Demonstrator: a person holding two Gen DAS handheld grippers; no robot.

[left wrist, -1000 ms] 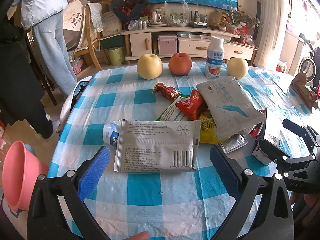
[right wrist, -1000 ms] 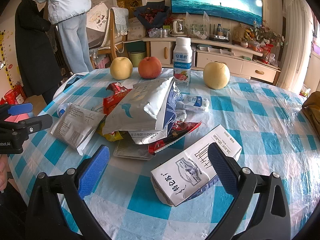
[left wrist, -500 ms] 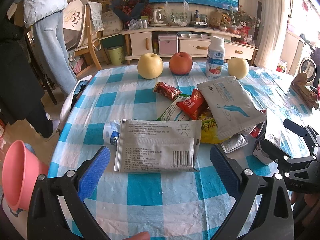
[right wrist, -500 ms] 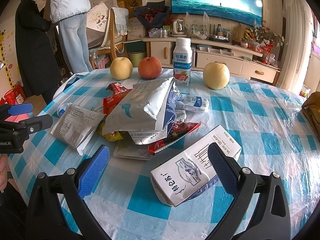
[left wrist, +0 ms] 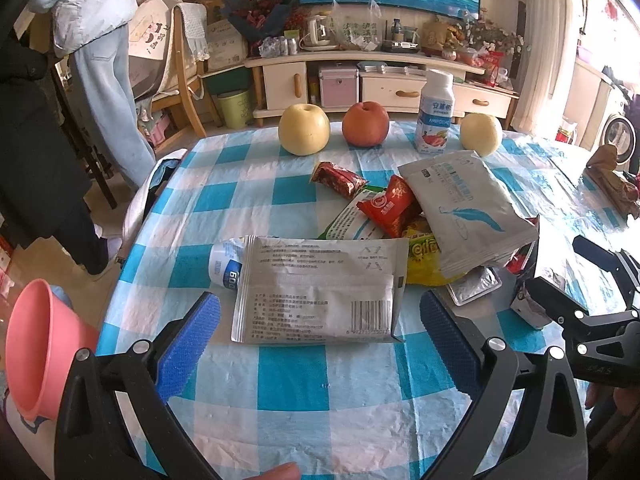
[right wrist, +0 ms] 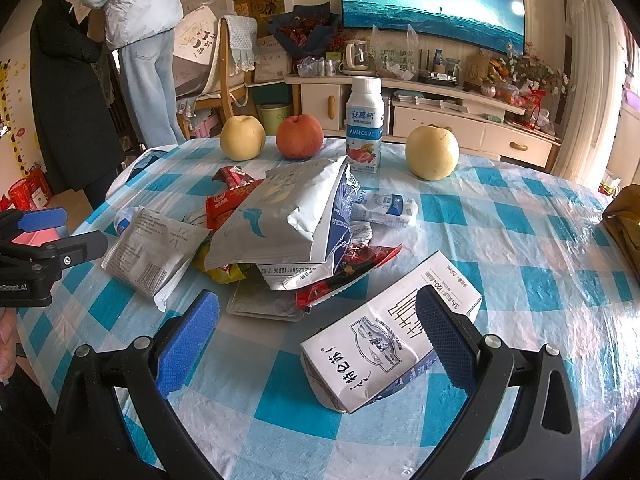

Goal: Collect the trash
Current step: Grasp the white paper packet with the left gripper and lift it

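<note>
Trash lies heaped mid-tabletop (left wrist: 288,396): a flat grey packet (left wrist: 320,290) nearest your left tool (left wrist: 320,344), a dented milk carton (right wrist: 390,334) nearest your right tool (right wrist: 318,338). Both tools hang spread wide and empty above the cloth. The packet lies very flat (little edge to pinch), so I judge the pads may skid and snag the plastic cloth. The carton overlaps a pad's line; closing off-centre could spin it away. The pink bin (left wrist: 36,348) waits just off the left edge.
</note>
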